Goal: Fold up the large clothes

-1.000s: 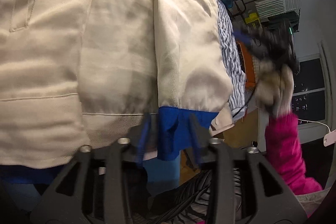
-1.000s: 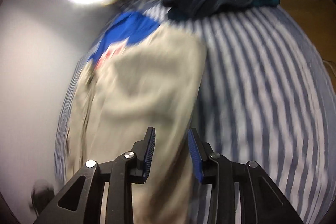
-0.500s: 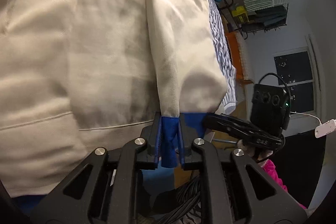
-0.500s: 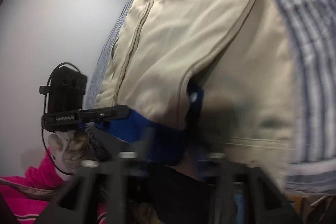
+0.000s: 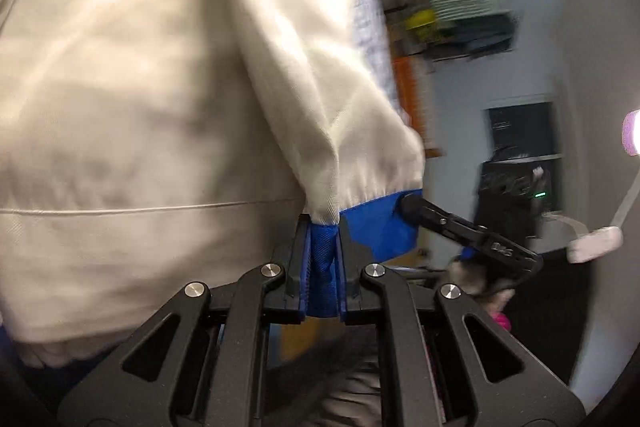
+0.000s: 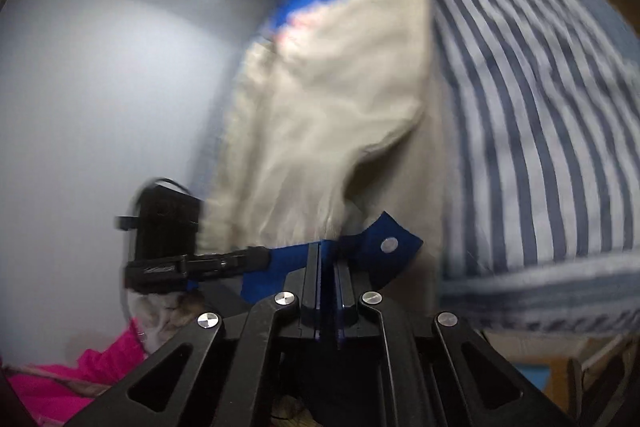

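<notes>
Both hand-held grippers now clamped on the blue cuff (image 5: 320,267) — left hand-held gripper (image 5: 318,263), right hand-held gripper (image 6: 326,267) — jaws apart a second ago. Cream jacket (image 5: 160,87) lying on the striped bed (image 6: 540,107), sleeve ready for folding.

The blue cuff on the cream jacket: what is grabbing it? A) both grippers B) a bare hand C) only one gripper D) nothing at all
A: the left gripper and the right gripper are each shut on the blue cuff at the end of the cream jacket sleeve.
</notes>
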`<state>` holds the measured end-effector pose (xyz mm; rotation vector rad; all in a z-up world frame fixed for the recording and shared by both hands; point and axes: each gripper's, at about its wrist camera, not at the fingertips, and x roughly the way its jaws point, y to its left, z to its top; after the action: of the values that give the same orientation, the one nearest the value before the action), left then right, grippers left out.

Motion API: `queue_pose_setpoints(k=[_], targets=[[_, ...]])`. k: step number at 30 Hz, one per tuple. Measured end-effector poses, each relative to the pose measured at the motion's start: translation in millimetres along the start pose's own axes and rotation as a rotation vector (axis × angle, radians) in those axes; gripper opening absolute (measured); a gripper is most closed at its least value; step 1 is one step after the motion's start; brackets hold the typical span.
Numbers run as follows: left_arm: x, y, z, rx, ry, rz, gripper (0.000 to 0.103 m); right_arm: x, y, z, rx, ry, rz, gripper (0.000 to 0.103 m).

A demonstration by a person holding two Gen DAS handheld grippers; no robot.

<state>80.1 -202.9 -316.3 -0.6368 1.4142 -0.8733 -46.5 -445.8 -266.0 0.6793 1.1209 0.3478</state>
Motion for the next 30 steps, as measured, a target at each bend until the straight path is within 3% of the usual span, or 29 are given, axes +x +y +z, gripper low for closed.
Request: queue_pose_setpoints(k=[2, 4, 5, 6, 8, 14, 16, 17, 18, 21, 24, 27, 30], targets=[[0.8, 8.1, -1.6, -0.034, 0.008, 0.036, 0.009, 20.1, -4.3, -6.1, -0.024, 0.049, -0.058, 0.002], [-5.2, 7.1, -3.2, -0.040, 0.012, 0.035, 0.012, 27.3, -0.6, -8.1, -0.050, 0.088, -0.044, 0.008], [-12.4, 2.6, -4.4, -0.016, 0.011, 0.054, 0.017, 25.5, 2.0, -7.4, -0.066, 0.096, -0.033, 0.013], [-13.1, -4.2, 1.6, 0.003, 0.004, 0.063, 0.022, 19.1, 4.4, -7.5, -0.089, 0.097, -0.021, 0.027], [-26.5, -12.8, 5.7, 0.029, -0.025, 0.064, 0.040, 5.6, 8.4, -3.0, -0.116, 0.067, -0.002, 0.036], [-25.7, -12.7, 45.5, 0.015, -0.072, 0.112, 0.041, 2.1, -23.9, 22.1, 0.011, 0.014, 0.056, 0.035], [-15.6, -4.6, 56.4, -0.009, -0.067, 0.122, 0.041, 12.6, -34.0, 28.2, 0.069, 0.016, 0.083, 0.025], [-7.8, -2.3, 61.1, -0.009, -0.064, 0.149, 0.041, 14.9, -40.3, 29.0, 0.099, 0.017, 0.118, 0.011], [-3.3, -6.1, 63.5, -0.001, -0.064, 0.155, 0.041, 21.5, -37.7, 28.9, 0.114, 0.018, 0.144, 0.003], [9.4, -9.5, 53.0, 0.049, -0.049, 0.163, 0.041, 10.2, -16.7, 29.7, 0.095, -0.049, 0.249, 0.001], [14.1, -15.4, 50.9, 0.074, -0.046, 0.175, 0.041, 0.6, -15.5, 29.3, 0.076, -0.062, 0.228, 0.001], [11.8, -14.8, 51.8, 0.067, -0.052, 0.169, 0.041, 5.1, -41.4, 22.5, 0.156, -0.020, 0.082, 0.011], [6.4, -14.1, 47.5, 0.083, -0.059, 0.182, 0.041, -10.0, -45.0, 12.7, 0.132, -0.035, 0.072, 0.032]])
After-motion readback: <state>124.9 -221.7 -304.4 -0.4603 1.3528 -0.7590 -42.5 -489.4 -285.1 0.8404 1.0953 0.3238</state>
